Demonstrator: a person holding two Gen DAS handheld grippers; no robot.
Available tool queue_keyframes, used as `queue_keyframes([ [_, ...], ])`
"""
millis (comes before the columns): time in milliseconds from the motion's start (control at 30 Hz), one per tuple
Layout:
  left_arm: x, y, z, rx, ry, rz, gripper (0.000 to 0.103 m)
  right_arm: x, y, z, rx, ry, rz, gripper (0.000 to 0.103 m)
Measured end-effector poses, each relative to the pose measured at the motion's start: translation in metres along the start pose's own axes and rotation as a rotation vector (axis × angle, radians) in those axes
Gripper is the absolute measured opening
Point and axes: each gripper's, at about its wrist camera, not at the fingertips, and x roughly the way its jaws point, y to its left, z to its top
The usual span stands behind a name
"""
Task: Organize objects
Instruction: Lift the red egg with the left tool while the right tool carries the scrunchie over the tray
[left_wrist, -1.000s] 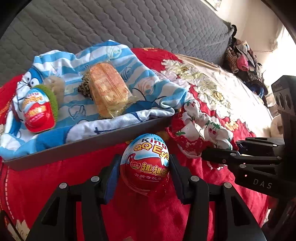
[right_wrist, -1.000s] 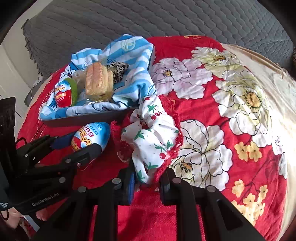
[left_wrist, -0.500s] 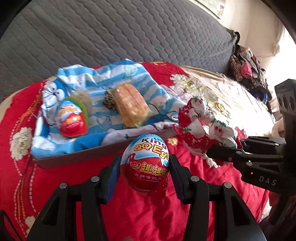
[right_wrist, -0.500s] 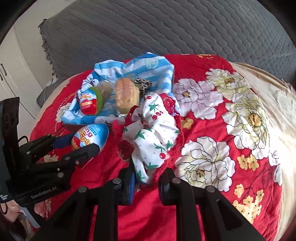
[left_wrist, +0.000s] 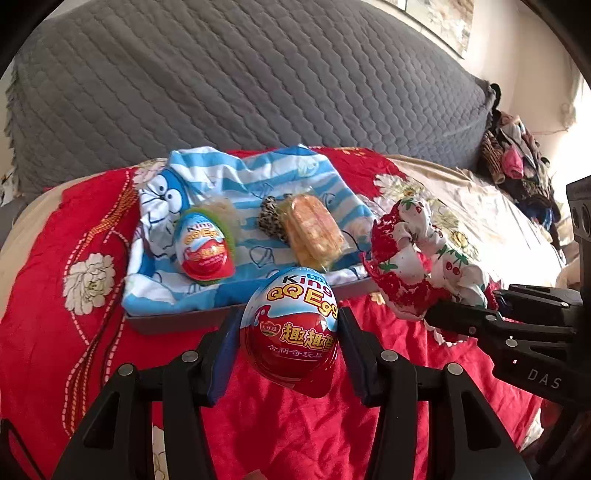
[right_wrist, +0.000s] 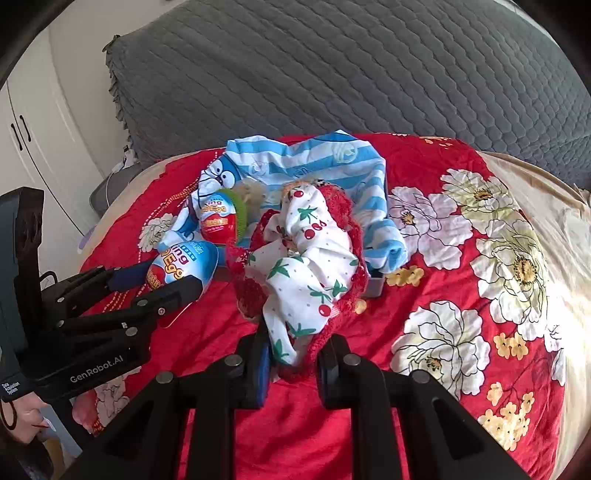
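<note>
My left gripper (left_wrist: 290, 332) is shut on a red and blue King QQ Egg (left_wrist: 290, 325), held above the red bedspread in front of a grey tray (left_wrist: 177, 320). It also shows in the right wrist view (right_wrist: 181, 264). My right gripper (right_wrist: 291, 360) is shut on a white cherry-print cloth with red lace (right_wrist: 306, 266), lifted near the tray's right end; the cloth shows in the left wrist view (left_wrist: 417, 258). The tray holds a blue striped Doraemon cloth (left_wrist: 240, 184), a second egg (left_wrist: 205, 249), a wrapped yellow snack (left_wrist: 314, 230) and a leopard-print item (left_wrist: 269, 218).
The red flowered bedspread (right_wrist: 461, 295) covers the bed. A grey quilted headboard (left_wrist: 240, 81) stands behind. A pile of clothes (left_wrist: 517, 170) lies at the far right. White cupboard doors (right_wrist: 33, 122) are at the left.
Both grippers have risen and pulled back from the tray, carrying the egg and the cherry cloth up off the bedspread. The tray looks farther away.
</note>
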Motion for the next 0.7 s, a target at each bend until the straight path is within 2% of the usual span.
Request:
queue_keyframes([
  [700, -0.024, 0.018, 0.012, -0.046, -0.05, 0.072, 0.053, -0.011, 0.031, 0.016, -0.032, -0.059, 0.0, 0.02],
])
